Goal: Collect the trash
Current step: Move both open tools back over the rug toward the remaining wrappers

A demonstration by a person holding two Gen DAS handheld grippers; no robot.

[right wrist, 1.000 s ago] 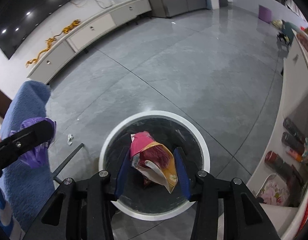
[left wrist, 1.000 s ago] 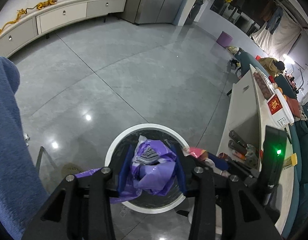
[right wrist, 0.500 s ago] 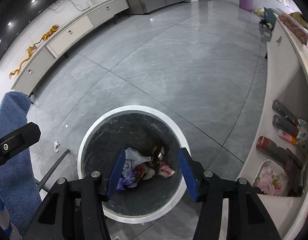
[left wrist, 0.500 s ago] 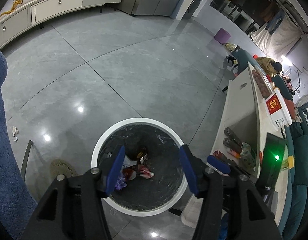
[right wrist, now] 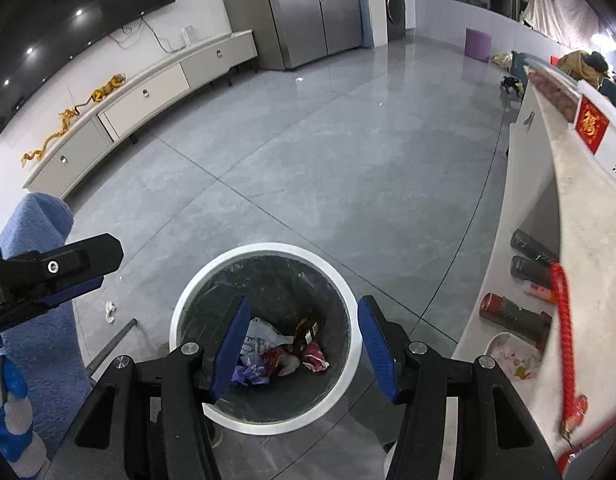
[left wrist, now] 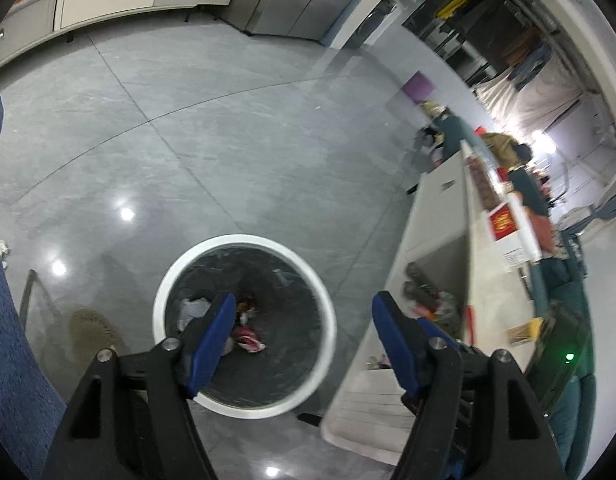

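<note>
White-rimmed bin [right wrist: 350, 322] with dark liner, purple, red and white trash [right wrist: 275, 356] inside, glossy grey tiled floor [right wrist: 348, 152], blue pads [right wrist: 229, 344] on black hand-held gripper, purple stool [right wrist: 478, 43]

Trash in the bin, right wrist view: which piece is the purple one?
The crumpled purple bag, at the lower left of the pile in the bin, beside the right tongs' left finger. The other pieces are white, brown or red.

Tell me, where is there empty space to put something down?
The big grey floor is bare from the white bin out to the long cabinet and the fridge. It is crowded on the shelf at the right, packed with bottles, and the bin's bottom already holds wrappers.
</note>
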